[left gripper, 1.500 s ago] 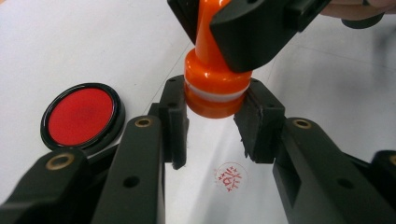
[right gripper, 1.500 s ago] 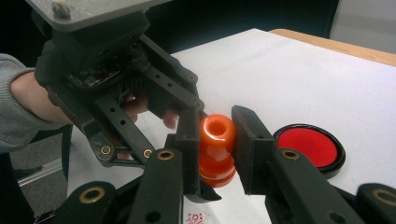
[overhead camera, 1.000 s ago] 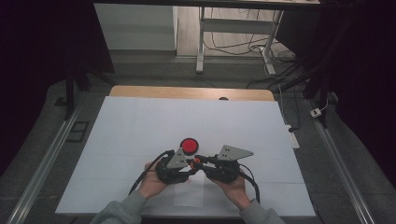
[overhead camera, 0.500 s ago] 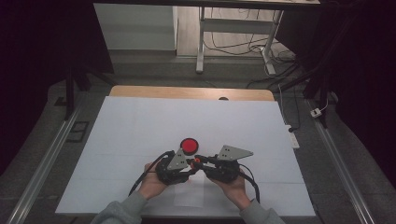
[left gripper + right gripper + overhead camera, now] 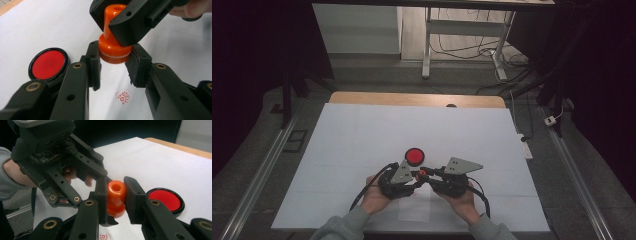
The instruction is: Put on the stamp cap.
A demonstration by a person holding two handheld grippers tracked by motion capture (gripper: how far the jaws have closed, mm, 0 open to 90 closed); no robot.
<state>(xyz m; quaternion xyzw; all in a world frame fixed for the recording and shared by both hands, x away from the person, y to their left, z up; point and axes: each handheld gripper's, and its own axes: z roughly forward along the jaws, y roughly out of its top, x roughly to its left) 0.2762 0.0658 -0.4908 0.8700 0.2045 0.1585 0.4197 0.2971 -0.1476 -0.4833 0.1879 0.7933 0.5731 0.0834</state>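
Left gripper [image 5: 115, 71] closed on wide base of orange stamp [image 5: 113, 48]; right gripper [image 5: 115, 196] closed on its narrow handle. Stamp lifted just above red print [image 5: 124, 96] on white sheet [image 5: 362, 135]. Red ink pad [image 5: 48, 64] just beside stamp.

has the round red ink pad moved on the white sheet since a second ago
No. In the high view the round red ink pad in its black case sits at the same spot on the white sheet, at the same gap from the table's wooden far edge.
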